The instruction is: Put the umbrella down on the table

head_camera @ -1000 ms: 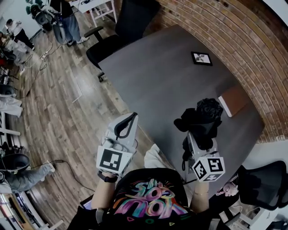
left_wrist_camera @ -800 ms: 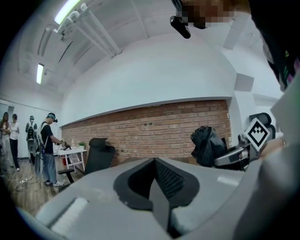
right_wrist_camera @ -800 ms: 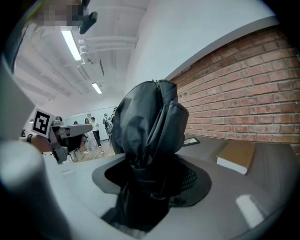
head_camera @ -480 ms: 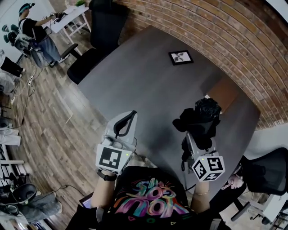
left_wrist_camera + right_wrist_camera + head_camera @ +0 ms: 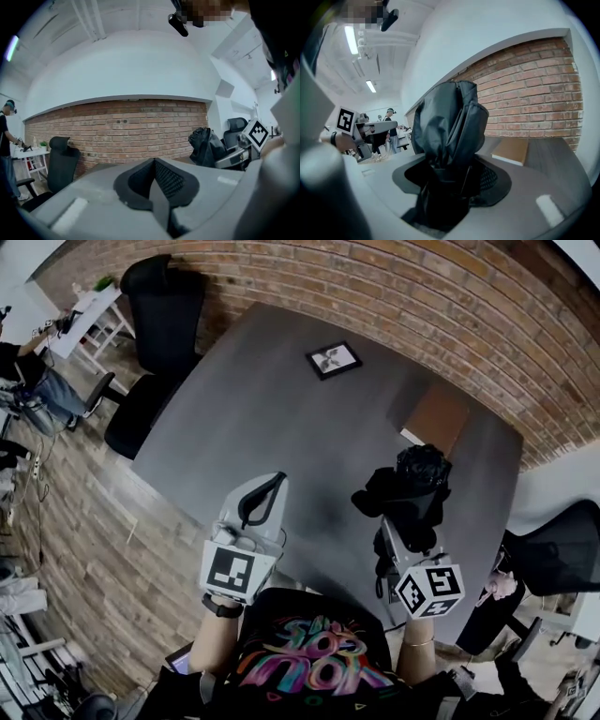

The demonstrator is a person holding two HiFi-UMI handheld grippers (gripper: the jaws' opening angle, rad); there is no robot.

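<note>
A black folded umbrella (image 5: 413, 487) stands upright in my right gripper (image 5: 403, 526), above the near right part of the dark grey table (image 5: 281, 427). In the right gripper view the umbrella (image 5: 448, 125) rises out of the jaws of the right gripper (image 5: 450, 177), which are shut on its lower part. My left gripper (image 5: 271, 487) hangs over the table's near edge, shut and empty. Its jaws meet in a line in the left gripper view (image 5: 153, 182), where the umbrella (image 5: 205, 146) shows to the right.
A small framed picture (image 5: 334, 359) lies at the far side of the table. A brown flat book (image 5: 433, 418) lies just beyond the umbrella. Black office chairs (image 5: 164, 306) stand at the far left and at the right (image 5: 561, 559). A brick wall (image 5: 394, 296) runs behind the table.
The view has swung toward the table, so both grippers now sit over the tabletop instead of its edge and the floor. The grip on the umbrella is unchanged.
</note>
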